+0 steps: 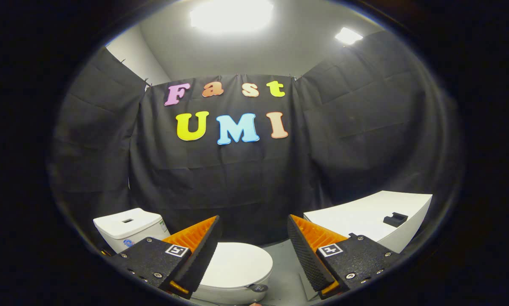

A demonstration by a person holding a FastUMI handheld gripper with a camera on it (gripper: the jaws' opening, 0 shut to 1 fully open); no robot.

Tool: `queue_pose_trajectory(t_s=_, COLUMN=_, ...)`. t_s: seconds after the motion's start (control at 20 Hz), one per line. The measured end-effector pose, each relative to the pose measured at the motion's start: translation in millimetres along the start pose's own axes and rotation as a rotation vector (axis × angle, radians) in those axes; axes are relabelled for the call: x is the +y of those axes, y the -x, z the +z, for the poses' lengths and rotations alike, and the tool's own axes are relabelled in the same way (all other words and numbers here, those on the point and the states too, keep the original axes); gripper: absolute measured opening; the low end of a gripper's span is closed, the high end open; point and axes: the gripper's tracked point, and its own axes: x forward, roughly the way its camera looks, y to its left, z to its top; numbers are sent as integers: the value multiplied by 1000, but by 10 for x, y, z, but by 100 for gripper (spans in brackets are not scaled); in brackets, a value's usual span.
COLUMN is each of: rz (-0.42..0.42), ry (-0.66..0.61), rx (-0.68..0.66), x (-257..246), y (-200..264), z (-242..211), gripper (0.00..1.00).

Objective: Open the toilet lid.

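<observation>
The hand-held gripper [252,246] stands wide apart at the bottom centre of the frame, gripping nothing. Just beyond and below its fingers lies the toilet lid [237,264], down and closed. The white cistern [126,227] sits at lower left, a white table [365,219] bearing a small black object [394,219] at lower right.

Blown-out ceiling lights [232,15], dim fisheye-warped edges.

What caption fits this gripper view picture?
Open gripper hovers above a white toilet, its lid down.
</observation>
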Motion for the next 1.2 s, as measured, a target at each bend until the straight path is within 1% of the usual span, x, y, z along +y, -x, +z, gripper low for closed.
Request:
queue_pose_trajectory(t_s=0.1, rz=14, ry=-1, rx=64, x=53, y=-16, z=-153, gripper=94)
queue_pose_trajectory(t_s=0.2, rz=39, ry=-34, rx=117, x=141, y=-40, z=-291, gripper=95)
queue_pose_trajectory(t_s=0.45, rz=48, ry=-245, rx=277, x=344, y=-94, z=-758, gripper=96)
queue_pose_trajectory(t_s=0.6, rz=9, ry=-316, rx=370, x=293, y=-68, z=-1089, gripper=96)
queue_pose_trajectory(t_s=0.75, rz=-82, ry=-400, rx=440, x=163, y=-44, z=-1384, gripper=96)
queue_pose_trajectory(t_s=1.0, rz=-126, ry=-502, rx=539, x=149, y=10, z=-1842, gripper=96)
queue_pose_trajectory(t_s=1.2, rz=-173, ry=-518, rx=610, x=30, y=44, z=-2167, gripper=96)
